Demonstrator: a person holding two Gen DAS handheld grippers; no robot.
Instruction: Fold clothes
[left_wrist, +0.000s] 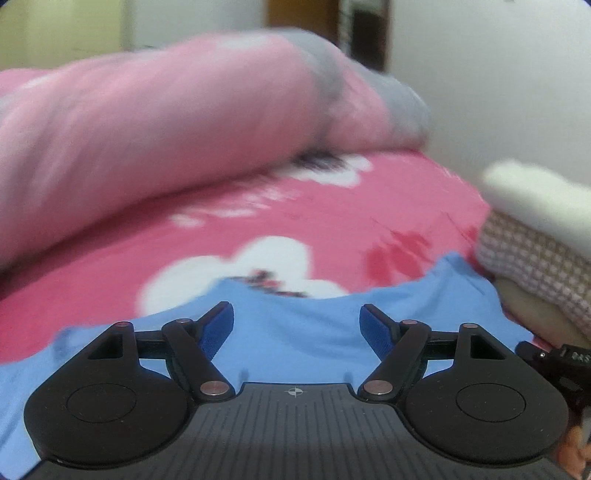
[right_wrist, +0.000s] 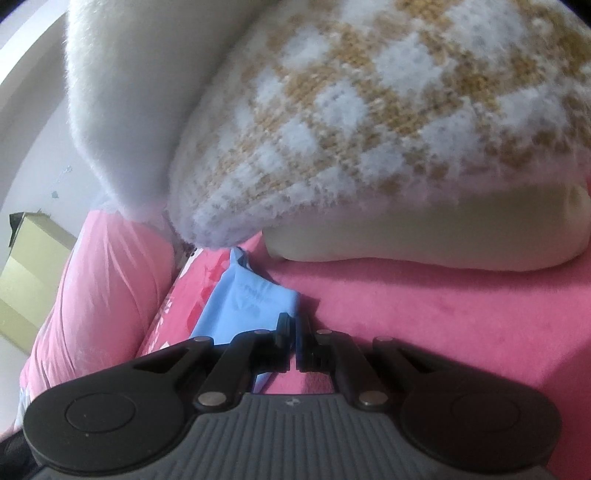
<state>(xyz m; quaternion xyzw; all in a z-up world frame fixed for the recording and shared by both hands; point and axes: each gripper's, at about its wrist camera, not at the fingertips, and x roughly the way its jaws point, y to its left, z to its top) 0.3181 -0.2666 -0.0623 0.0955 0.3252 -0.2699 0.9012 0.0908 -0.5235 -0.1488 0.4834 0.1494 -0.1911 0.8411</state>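
Right wrist: right gripper (right_wrist: 294, 325) fingers pinching blue garment (right_wrist: 243, 299); left wrist: left gripper (left_wrist: 296, 325) fingers spread, empty

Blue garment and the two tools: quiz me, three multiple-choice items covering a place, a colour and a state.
1. The checked sweater lies on:
A. a cream garment
B. the blue garment
C. the floor

2. The bedsheet is:
A. green
B. pink, white flowers
C. grey

3. The left tool is:
A. shut on the quilt
B. shut, empty
C. open

A: cream fabric shows beneath the sweater.
B: pink cloth with white blooms.
C: its pads stand apart over blue cloth, while the right tool is shut on that cloth.
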